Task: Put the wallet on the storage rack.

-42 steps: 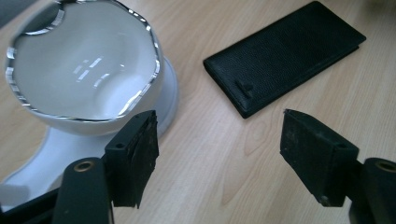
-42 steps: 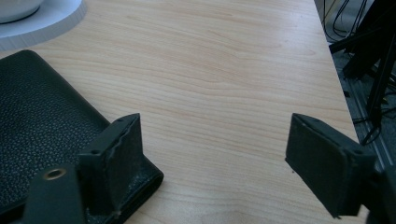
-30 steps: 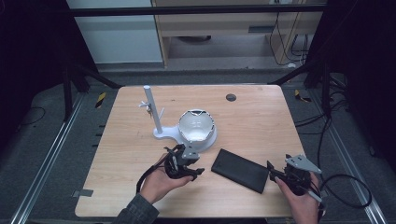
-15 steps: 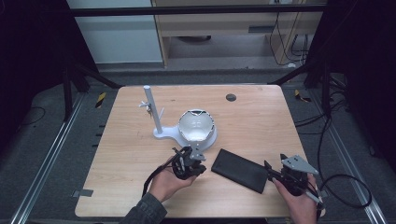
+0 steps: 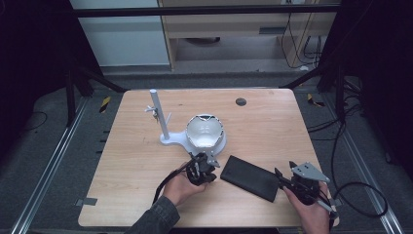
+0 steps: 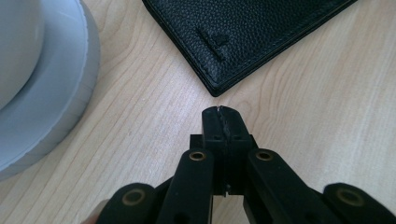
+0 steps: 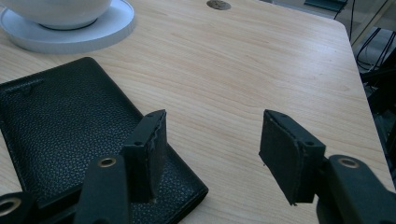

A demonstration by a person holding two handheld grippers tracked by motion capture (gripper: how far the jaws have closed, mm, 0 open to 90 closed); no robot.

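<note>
Black pebble-grained wallet (image 5: 251, 177), white bowl (image 5: 205, 131) (white stand), pale wood-grain table (image 5: 272, 122)

Flat black leather wallet (image 6: 261, 32): pebbled grain, matt, stitched seam along the edge, small embossed mark near one corner. Layered edges look smooth and slightly sheened.

Pale wooden table (image 7: 261, 70): light wood-grain surface, smooth, low satin sheen, fine darker streaks.

Round white plastic base (image 6: 56, 107): smooth, matt, faint ridge lines around the rim. White bowl (image 7: 56, 9) on it: glossy, hard-looking.

Black jaws of the left gripper (image 6: 222, 122) and right gripper (image 7: 212, 154): matt plastic, brass-coloured metal rivets; pads rough-textured, rubbery.
</note>
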